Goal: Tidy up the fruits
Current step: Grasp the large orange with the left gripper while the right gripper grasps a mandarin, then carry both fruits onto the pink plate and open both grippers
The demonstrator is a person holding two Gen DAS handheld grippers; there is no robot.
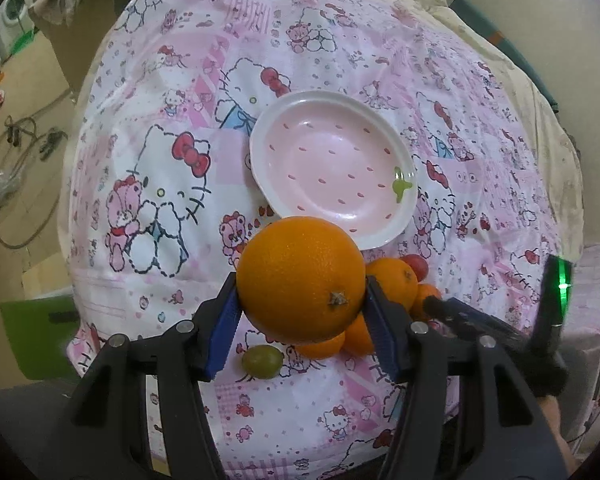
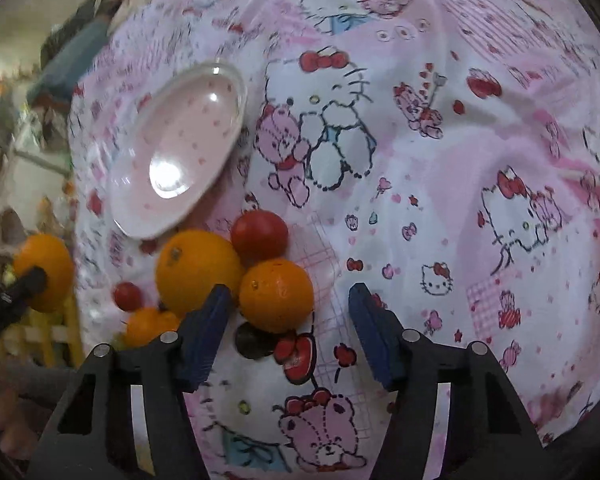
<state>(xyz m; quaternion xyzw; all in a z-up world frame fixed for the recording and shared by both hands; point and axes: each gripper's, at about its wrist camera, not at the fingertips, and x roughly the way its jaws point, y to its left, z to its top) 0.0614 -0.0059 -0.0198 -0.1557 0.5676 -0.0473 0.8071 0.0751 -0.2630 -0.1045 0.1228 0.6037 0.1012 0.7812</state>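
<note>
My left gripper (image 1: 300, 292) is shut on a large orange (image 1: 300, 276), held above the cloth just in front of the pink strawberry-pattern plate (image 1: 332, 168). Below it lie smaller oranges (image 1: 392, 284) and a green round fruit (image 1: 262, 361). In the right wrist view my right gripper (image 2: 288, 300) stands open low over the fruit pile. A small orange (image 2: 276, 294) sits between its fingers, close to the left pad and clear of the right one. Next to it are a bigger orange (image 2: 196, 268), a red tomato (image 2: 260, 236), a small red fruit (image 2: 127, 296) and a dark fruit (image 2: 252, 340).
A pink cartoon-cat cloth (image 1: 160, 184) covers the whole table. The plate (image 2: 180, 152) holds nothing. Left of the table, the floor carries cables (image 1: 24, 132) and a washing machine (image 1: 14, 12). To the right of the pile the cloth (image 2: 460, 200) is bare.
</note>
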